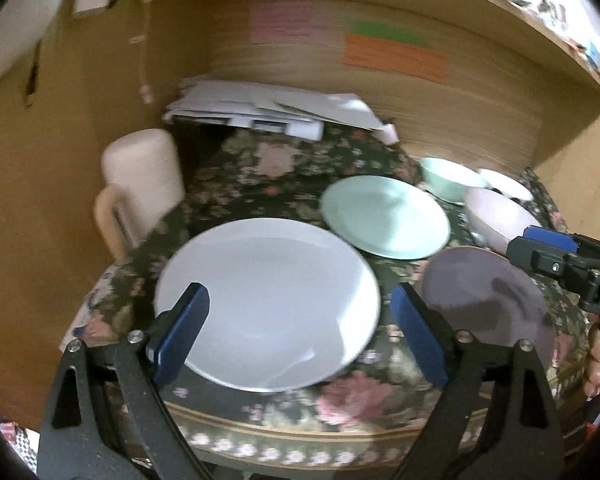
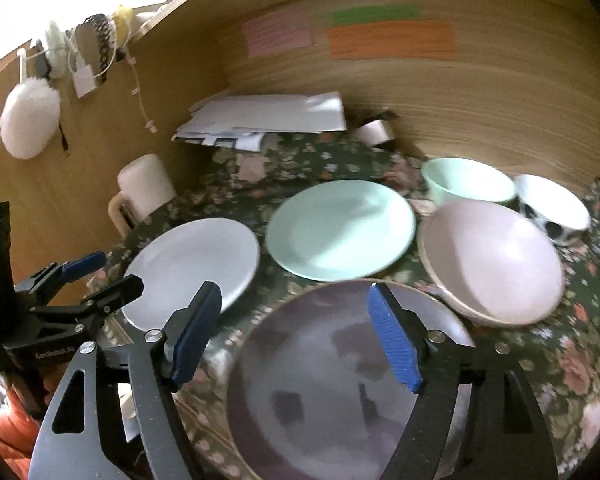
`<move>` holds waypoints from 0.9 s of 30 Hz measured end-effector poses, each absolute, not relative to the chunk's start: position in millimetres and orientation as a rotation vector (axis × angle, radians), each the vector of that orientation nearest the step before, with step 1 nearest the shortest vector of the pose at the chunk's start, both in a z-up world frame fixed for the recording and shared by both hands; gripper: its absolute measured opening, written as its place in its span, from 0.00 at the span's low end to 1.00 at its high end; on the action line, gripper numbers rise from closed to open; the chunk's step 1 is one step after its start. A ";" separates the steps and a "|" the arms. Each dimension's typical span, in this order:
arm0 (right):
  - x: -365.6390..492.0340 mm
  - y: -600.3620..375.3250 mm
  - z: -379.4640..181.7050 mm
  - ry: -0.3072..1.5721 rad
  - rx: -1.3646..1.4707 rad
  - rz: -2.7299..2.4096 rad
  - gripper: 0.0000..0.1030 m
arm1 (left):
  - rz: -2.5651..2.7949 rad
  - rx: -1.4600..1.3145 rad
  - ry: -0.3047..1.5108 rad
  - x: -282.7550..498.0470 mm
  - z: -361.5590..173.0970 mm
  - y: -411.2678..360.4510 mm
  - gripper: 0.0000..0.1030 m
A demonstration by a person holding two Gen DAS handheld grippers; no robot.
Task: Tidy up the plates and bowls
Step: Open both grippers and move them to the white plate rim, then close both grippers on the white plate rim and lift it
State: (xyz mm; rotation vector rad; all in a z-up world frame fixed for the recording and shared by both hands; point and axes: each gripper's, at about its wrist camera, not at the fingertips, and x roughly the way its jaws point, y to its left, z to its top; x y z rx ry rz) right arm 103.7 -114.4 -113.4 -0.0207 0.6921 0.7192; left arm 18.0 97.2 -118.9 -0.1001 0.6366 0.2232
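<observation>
A white plate (image 1: pixel 268 300) (image 2: pixel 192 268), a mint green plate (image 1: pixel 384 216) (image 2: pixel 340 228) and a dark grey plate (image 1: pixel 488 300) (image 2: pixel 340 384) lie on the floral tablecloth. A pink bowl (image 2: pixel 492 260) (image 1: pixel 496 216), a mint bowl (image 2: pixel 468 180) (image 1: pixel 448 180) and a white spotted bowl (image 2: pixel 552 204) (image 1: pixel 504 184) stand at the right. My left gripper (image 1: pixel 300 320) is open above the white plate's near edge. My right gripper (image 2: pixel 296 336) is open over the dark plate. Both hold nothing.
A cream mug (image 1: pixel 140 184) (image 2: pixel 140 188) stands at the table's left edge. A stack of papers (image 1: pixel 268 108) (image 2: pixel 268 116) lies at the back against the wooden wall. A tape roll (image 2: pixel 376 132) sits beside the papers. The table's front edge (image 1: pixel 300 440) is close below me.
</observation>
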 end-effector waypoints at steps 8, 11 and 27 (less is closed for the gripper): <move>110.2 -67.8 -118.5 0.725 -0.080 0.769 0.71 | 0.300 -0.135 0.641 8.5 -125.2 141.5 0.92; 115.5 -50.8 -121.1 0.748 -0.107 0.782 0.71 | 0.322 -0.140 0.652 8.4 -131.0 156.1 0.92; 153.2 5.3 -157.1 0.933 -0.258 0.775 0.52 | 0.311 -0.181 0.708 21.2 -163.8 198.5 0.87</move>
